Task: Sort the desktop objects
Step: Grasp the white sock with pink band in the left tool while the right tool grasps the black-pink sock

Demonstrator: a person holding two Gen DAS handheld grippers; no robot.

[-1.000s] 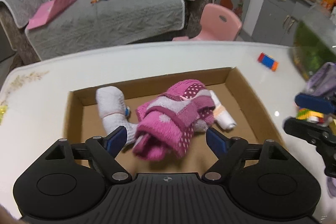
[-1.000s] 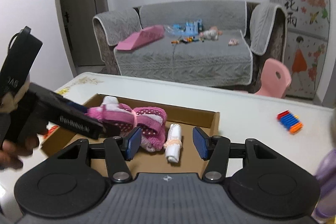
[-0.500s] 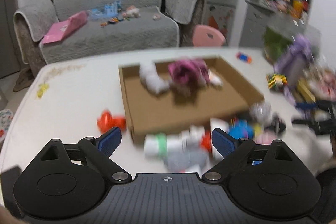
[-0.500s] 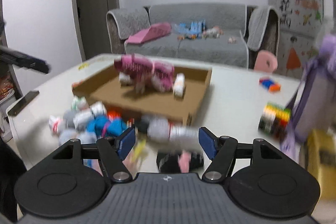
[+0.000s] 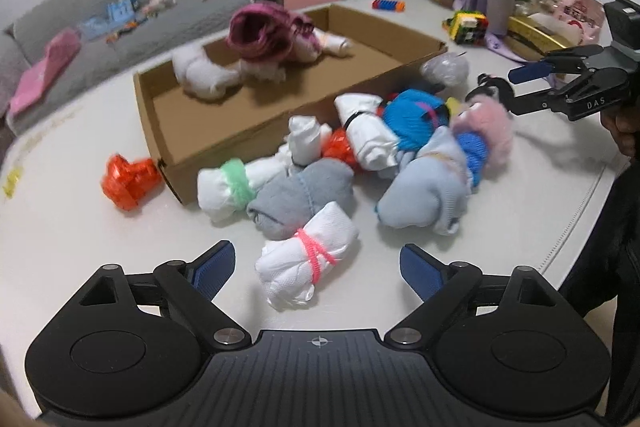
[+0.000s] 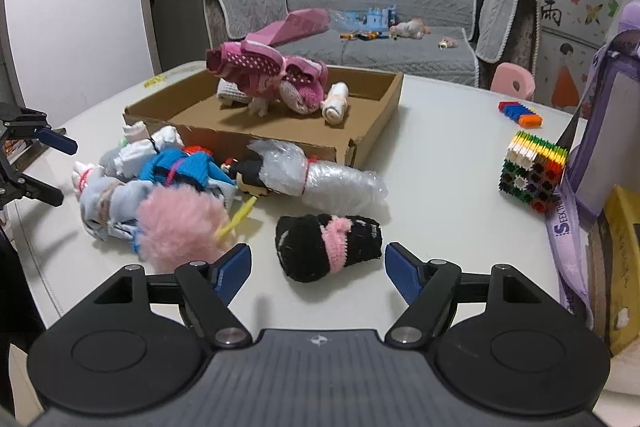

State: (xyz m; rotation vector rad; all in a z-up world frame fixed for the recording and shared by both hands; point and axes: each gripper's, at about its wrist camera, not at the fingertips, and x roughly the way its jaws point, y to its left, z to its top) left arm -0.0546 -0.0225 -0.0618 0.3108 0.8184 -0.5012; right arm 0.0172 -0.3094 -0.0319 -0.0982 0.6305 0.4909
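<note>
The left gripper (image 5: 316, 265) is lined up over a white rolled cloth bundle tied with pink string (image 5: 306, 261), jaws closing, pads clear of it. In the right wrist view, the right gripper (image 6: 318, 269) is opening around a black rolled sock banded in pink (image 6: 328, 247), untouched. Both bundles lie outside the shallow brown cardboard tray (image 6: 288, 139), apparently their destination.

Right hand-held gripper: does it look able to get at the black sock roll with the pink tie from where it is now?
Probably yes. The black sock roll lies apart from the pile, straight ahead of the right hand-held gripper, whose jaws are opening with nothing between them. Only the pink fluffy bundle sits close beside its left finger.
</note>
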